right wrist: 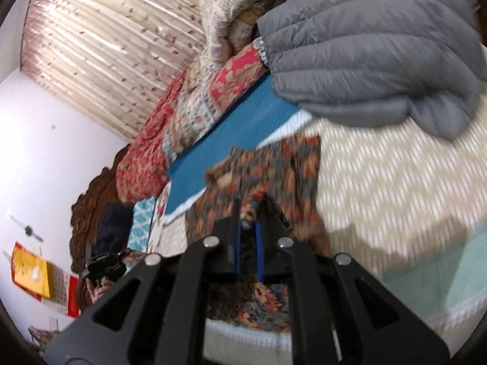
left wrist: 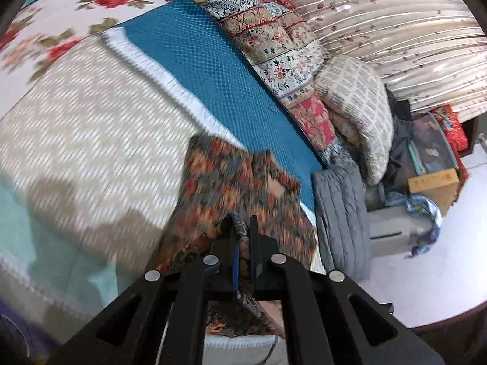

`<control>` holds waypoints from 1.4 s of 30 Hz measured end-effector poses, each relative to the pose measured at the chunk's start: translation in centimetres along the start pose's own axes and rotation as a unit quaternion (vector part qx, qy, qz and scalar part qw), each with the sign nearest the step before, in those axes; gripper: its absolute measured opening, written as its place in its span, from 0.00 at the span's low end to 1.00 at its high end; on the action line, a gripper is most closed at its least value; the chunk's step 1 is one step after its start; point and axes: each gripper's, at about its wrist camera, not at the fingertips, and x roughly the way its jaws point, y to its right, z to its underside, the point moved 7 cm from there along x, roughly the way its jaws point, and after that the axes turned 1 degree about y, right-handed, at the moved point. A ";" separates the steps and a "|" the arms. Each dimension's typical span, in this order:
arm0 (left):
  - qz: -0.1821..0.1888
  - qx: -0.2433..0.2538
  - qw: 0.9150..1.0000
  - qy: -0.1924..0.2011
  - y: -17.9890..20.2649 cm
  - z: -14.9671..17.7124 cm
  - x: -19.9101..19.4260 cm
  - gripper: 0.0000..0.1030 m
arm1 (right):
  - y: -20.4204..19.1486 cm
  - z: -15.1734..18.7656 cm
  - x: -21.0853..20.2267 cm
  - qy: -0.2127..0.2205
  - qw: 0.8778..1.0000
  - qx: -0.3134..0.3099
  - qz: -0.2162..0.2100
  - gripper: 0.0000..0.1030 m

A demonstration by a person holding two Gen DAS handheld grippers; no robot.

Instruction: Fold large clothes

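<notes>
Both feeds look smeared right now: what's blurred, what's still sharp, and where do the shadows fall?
Left wrist view: patterned garment and cream zigzag cover streak with motion blur, left gripper sharp, a shadow lower on the cover. Right wrist view: same blur, right gripper crisp, shadow lower right; fisheye bends the curtain.

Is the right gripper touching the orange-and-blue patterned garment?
Touching. The right wrist view shows the right gripper with its jaws closed on a bunched edge of the orange-and-blue patterned garment.

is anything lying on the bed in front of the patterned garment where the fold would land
Nothing visible does. Both tongs, left and right, are shut on the orange and blue patterned garment, and the beige zigzag bedspread ahead looks bare. The grey quilted jacket lies off to the side, by the teal mat.
</notes>
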 end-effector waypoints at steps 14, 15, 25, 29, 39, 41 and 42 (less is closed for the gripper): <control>-0.211 0.007 0.975 -0.066 -4.6 -8.1 19.7 0.00 | 6.5 -7.0 16.0 0.006 0.992 0.012 0.128 0.40; -0.201 0.015 0.978 -0.061 -4.4 -8.2 19.3 0.00 | 5.8 -6.9 14.9 0.030 0.991 -0.008 0.131 0.40; -0.087 -0.026 0.996 0.008 -2.3 -10.6 13.0 0.00 | -7.4 1.2 19.7 -0.088 0.975 -0.200 0.034 0.43; -0.075 -0.037 0.996 0.039 -2.6 -11.4 10.2 0.00 | -9.4 7.0 26.6 -0.178 0.955 -0.231 0.048 0.43; -0.199 0.141 0.969 -0.028 -3.5 -5.2 13.7 0.00 | -6.9 4.4 29.9 -0.130 0.971 -0.189 0.058 0.42; -0.200 0.148 0.968 -0.039 -4.0 -4.5 14.9 0.00 | -7.8 3.6 27.3 -0.102 0.978 -0.180 0.034 0.42; -0.203 0.154 0.966 -0.042 -4.2 -4.2 15.3 0.00 | -7.4 2.8 25.1 -0.083 0.980 -0.176 0.031 0.43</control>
